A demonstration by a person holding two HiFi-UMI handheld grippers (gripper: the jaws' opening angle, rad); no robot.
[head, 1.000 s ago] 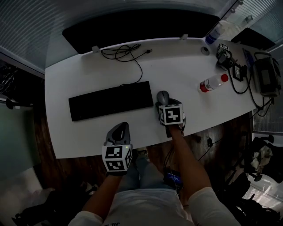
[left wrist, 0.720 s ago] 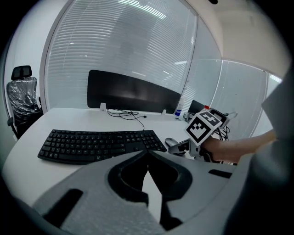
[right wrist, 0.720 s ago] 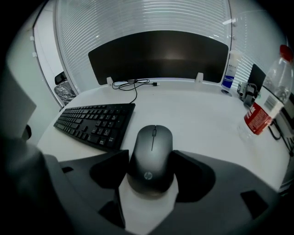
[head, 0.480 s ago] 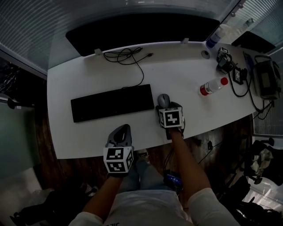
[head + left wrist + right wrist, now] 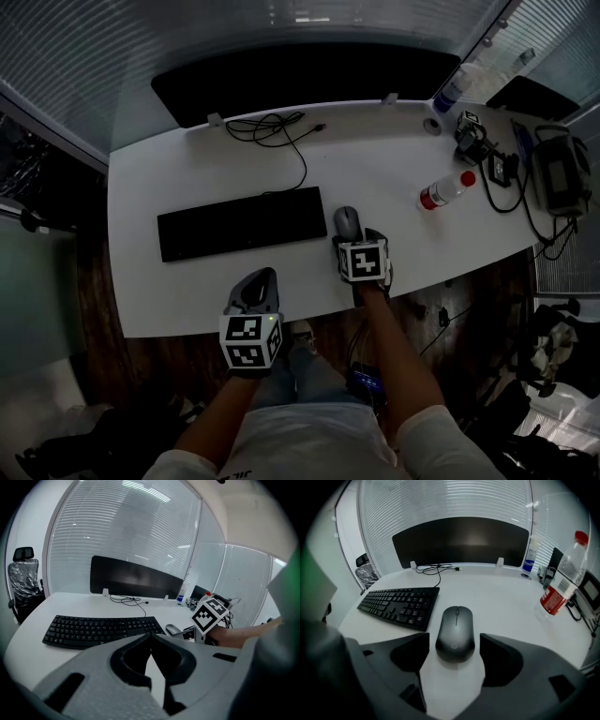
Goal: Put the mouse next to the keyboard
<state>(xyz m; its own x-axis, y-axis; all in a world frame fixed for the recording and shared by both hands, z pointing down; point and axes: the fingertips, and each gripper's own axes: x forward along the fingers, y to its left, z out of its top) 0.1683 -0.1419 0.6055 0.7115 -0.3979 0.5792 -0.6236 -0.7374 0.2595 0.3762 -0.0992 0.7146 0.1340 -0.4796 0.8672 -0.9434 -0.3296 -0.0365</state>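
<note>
From the head view, one dark mouse [image 5: 347, 222] is lying on the white table [image 5: 375, 155] just beside the right end of the single black keyboard [image 5: 242, 223]; its long axis is running away from the person toward the dark screen panel [image 5: 300, 80] at the far edge, crosswise to the keyboard's length. The right gripper [image 5: 359, 240] is hovering at the mouse's near end, while the left gripper [image 5: 255, 286] is hanging over the table's near edge, well apart from both. Two bottles are standing to the right, a red-capped bottle [image 5: 443, 191] and a blue-banded bottle [image 5: 453, 87] by the far edge, and one black cable [image 5: 277, 127] is trailing between keyboard and panel. In the left gripper view, the left gripper's jaws are meeting at their tips with nothing between them; the keyboard is stretching across the table ahead, and the mouse is showing past its right end, beside the right gripper's marker cube. In the right gripper view, the mouse [image 5: 455, 629] is pointing its wheel end straight away toward the panel, its rear half sitting between jaws that have just been opening; they are standing wide, with bare table showing on both sides of the mouse and neither pad touching it
</note>
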